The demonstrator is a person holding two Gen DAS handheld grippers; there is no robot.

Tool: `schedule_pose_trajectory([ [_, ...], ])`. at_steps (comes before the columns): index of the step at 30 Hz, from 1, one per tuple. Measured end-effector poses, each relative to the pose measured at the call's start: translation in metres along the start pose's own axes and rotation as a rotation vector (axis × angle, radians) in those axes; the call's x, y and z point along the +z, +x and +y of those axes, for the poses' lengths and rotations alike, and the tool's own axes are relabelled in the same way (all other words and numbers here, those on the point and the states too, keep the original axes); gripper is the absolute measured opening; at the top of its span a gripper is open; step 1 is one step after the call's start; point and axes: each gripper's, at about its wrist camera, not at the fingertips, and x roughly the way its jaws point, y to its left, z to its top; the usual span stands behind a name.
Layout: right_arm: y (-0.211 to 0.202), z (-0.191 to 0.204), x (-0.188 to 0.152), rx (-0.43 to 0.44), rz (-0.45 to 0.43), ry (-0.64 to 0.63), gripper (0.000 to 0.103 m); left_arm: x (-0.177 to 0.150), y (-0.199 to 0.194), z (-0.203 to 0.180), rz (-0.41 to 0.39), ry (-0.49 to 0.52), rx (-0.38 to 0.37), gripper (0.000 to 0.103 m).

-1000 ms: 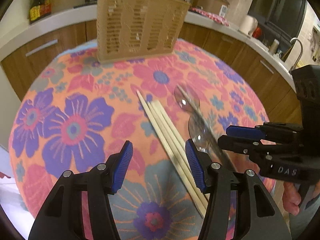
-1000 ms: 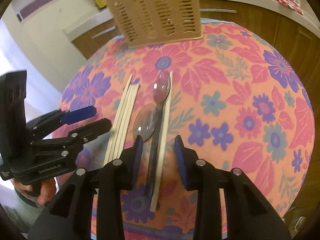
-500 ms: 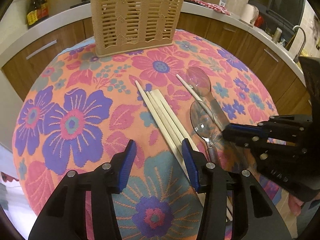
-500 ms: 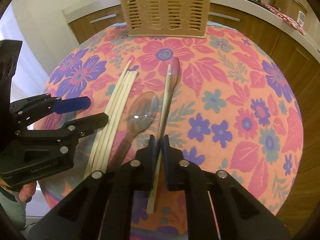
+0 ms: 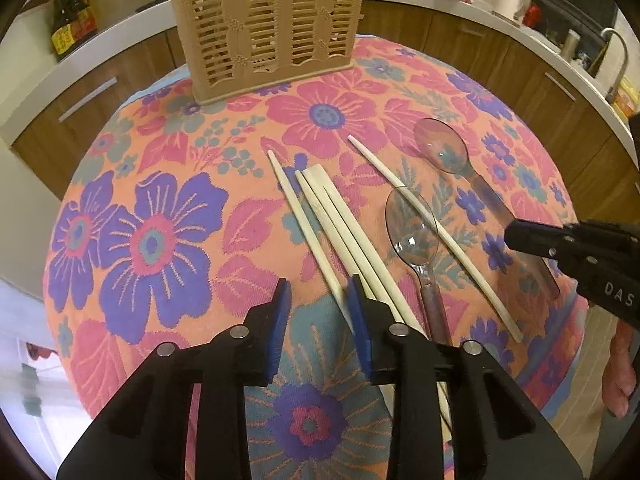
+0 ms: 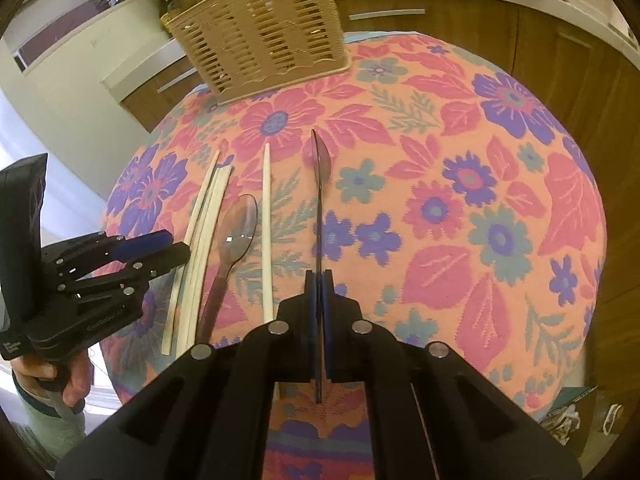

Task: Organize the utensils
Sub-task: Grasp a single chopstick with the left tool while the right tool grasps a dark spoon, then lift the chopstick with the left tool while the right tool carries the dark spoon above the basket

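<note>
Right tongs (image 6: 319, 304): clamped on clear plastic spoon's (image 6: 320, 160) handle, bowl edge-on above floral bench (image 6: 500, 200).
Left tongs (image 5: 320, 312): apart, idle beside pale wooden chopsticks (image 5: 340, 220).
Advice: keep spoon level; drop handle-first into tan slatted basket (image 6: 260, 36).

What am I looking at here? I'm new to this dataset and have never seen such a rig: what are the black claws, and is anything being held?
There is no robot here. A person holds a black two-finger gripper in each hand, and each carries a fisheye camera looking along its fingers, so every picture shows its own claw at the bottom.

From the left camera, the left gripper is open and holds nothing; it hovers by three chopsticks lying together on the floral tablecloth. A single chopstick lies across the bowl of a clear spoon.

From the right camera, the right gripper is shut on a second clear spoon, seen edge-on. At the far edge stands a tan slatted utensil basket, probably the destination.
</note>
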Motion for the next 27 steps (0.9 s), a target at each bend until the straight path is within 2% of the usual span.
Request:
schedule_pose_trajectory([
  [4,0.005,-0.006,0.002,0.022,0.023,0.025,0.001,0.006,0.004,-0.001,-0.008,-0.013,0.028,0.027],
  [6,0.009,-0.011,0.002,0.046,0.057,0.051,0.001,0.007,0.004,0.001,-0.012,-0.013,0.069,0.006],
  [7,0.010,-0.013,0.003,0.055,0.065,0.064,0.001,0.006,0.004,0.003,-0.012,-0.018,0.065,0.003],
  [10,0.008,-0.023,0.001,0.102,0.088,0.100,0.001,-0.002,-0.003,0.020,-0.016,-0.097,0.008,0.003],
  [12,0.006,-0.029,-0.001,0.107,0.100,0.112,0.001,-0.010,-0.009,0.027,-0.023,-0.124,0.018,0.003],
  [14,0.004,-0.031,-0.003,0.075,0.113,0.094,0.001,-0.021,-0.014,0.037,-0.016,-0.157,0.007,0.003],
  [18,0.000,-0.022,-0.003,-0.014,0.124,0.020,0.003,-0.031,-0.021,0.046,0.002,-0.192,-0.073,0.005],
  [19,0.001,-0.020,-0.001,-0.038,0.126,0.002,0.005,-0.031,-0.021,0.049,0.007,-0.201,-0.108,0.011],
  [20,0.001,-0.015,0.003,-0.068,0.127,-0.022,0.012,-0.030,-0.021,0.050,0.013,-0.198,-0.136,0.019],
  [22,0.002,-0.010,0.009,-0.104,0.129,-0.055,0.024,-0.024,-0.021,0.048,0.001,-0.185,-0.138,0.028],
  [27,0.016,-0.009,0.026,-0.144,0.157,-0.070,0.024,-0.007,-0.016,0.044,0.005,-0.119,-0.112,0.028],
])
